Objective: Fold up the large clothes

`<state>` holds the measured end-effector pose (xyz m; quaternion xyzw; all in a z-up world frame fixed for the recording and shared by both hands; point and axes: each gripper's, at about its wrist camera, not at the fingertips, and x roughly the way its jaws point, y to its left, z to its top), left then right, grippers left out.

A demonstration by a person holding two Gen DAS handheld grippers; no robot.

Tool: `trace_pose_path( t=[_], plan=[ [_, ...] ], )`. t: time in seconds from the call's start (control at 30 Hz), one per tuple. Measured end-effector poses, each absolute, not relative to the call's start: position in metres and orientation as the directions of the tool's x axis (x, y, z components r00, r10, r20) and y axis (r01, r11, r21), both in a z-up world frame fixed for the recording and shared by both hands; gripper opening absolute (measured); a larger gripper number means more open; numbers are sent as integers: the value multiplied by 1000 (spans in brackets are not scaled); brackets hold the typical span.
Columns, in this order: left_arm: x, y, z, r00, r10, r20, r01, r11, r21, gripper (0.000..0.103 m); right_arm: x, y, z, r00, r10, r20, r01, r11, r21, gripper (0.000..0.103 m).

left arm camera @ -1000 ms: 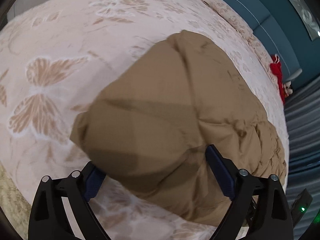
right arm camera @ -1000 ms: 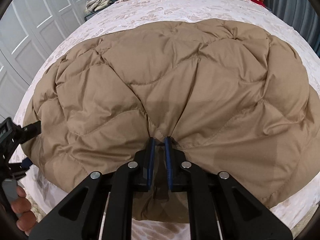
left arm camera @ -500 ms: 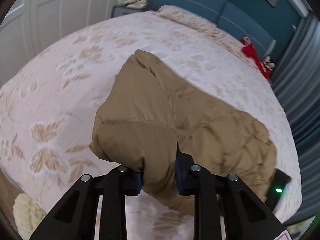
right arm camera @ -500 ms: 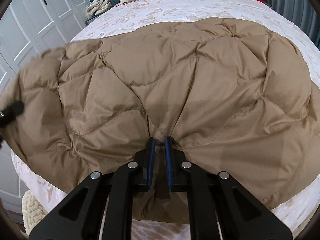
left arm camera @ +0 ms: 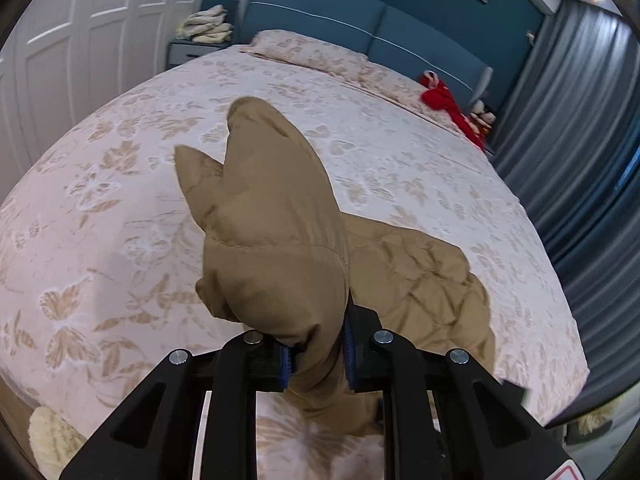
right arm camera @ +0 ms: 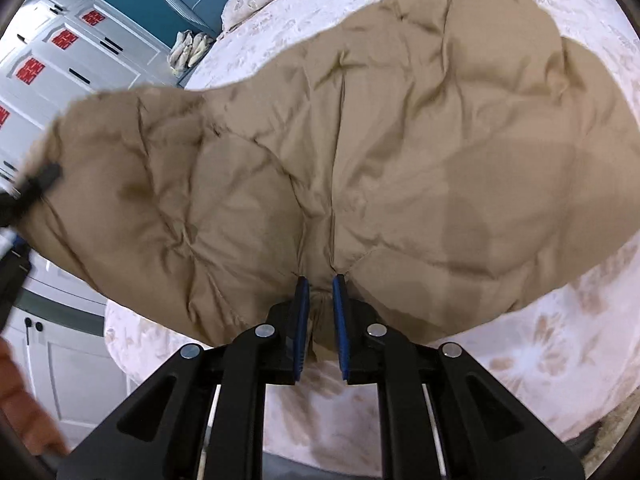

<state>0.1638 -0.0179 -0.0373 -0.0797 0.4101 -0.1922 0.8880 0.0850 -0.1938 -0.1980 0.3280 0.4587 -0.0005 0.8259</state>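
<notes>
Left wrist view: I have the tan quilted jacket (left arm camera: 276, 248) clamped at one end in the left hand-held gripper (left arm camera: 318, 354), raised off the bed (left arm camera: 420, 168). Right hand-held gripper (right arm camera: 320, 320) pinches its near hem while easing open. Keep both grips level and carry the puffy, creased fold across evenly.

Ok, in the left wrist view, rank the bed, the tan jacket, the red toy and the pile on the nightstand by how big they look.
1. Bed.
2. Tan jacket, though its nearness to the camera inflates it.
3. and 4. Red toy and the pile on the nightstand look alike, too close to rank.
</notes>
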Motion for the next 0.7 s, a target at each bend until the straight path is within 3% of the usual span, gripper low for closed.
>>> trace_pose_path(
  t=[0.3,0.5,0.7],
  plan=[
    [126,-90,-30,558,-485,-673,499,845,-195,13,118,-191,-221,565,407,-718,294,714,636,10],
    [103,-152,-41,491,-528,-693,649,752,-113,13,69,-241,-205,629,458,-629,315,589,744,10],
    [94,-214,-74,379,-544,-749,712,688,-140,13,3,-333,-157,693,250,-676,412,632,656,10]
  ],
)
